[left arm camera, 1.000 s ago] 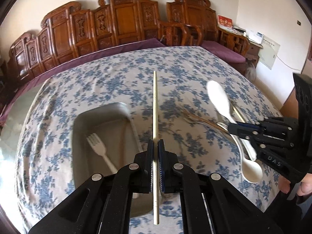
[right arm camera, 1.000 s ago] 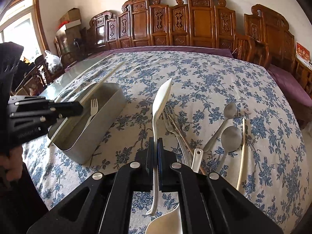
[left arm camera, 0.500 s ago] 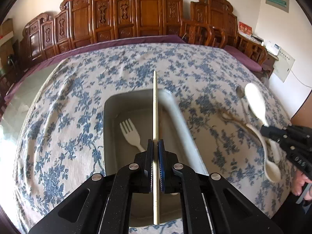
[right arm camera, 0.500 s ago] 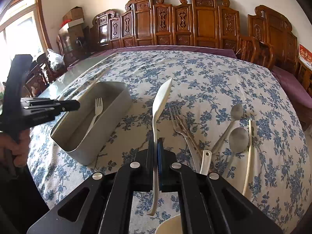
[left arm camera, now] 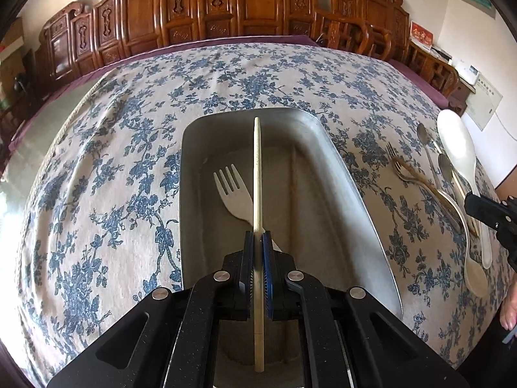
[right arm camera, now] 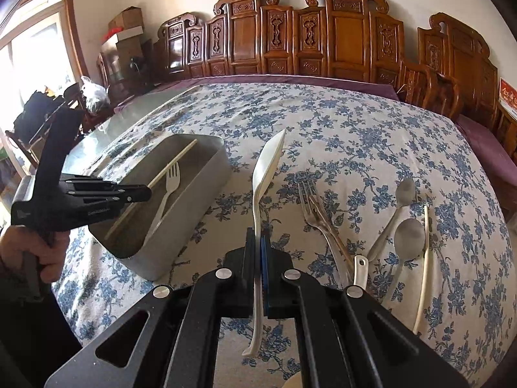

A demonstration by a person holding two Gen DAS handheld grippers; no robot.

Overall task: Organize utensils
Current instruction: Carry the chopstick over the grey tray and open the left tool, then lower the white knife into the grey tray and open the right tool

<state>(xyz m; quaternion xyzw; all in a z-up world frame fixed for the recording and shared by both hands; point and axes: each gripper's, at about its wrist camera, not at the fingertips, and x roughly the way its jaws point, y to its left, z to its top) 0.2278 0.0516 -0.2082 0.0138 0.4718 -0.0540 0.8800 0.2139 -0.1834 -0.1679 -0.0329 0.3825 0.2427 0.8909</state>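
My left gripper [left arm camera: 257,237] is shut on a pale chopstick [left arm camera: 257,174] and holds it lengthwise above the grey metal tray [left arm camera: 339,168]. A white plastic fork [left arm camera: 234,194] lies in the tray. In the right wrist view the left gripper [right arm camera: 147,191] hovers over the tray [right arm camera: 197,187] with the chopstick [right arm camera: 171,165] slanting into it. My right gripper [right arm camera: 258,236] is shut on a white rice paddle [right arm camera: 266,165], held above the tablecloth to the right of the tray.
On the floral cloth right of the tray lie two metal forks [right arm camera: 318,216], two metal spoons [right arm camera: 404,236], a white spoon [right arm camera: 360,266] and another chopstick [right arm camera: 423,258]. Carved wooden chairs [right arm camera: 323,42] line the far side.
My left gripper has carried the chopstick leftward until it lies centred over the tray and lower. My right gripper with the paddle has stayed nearly still.
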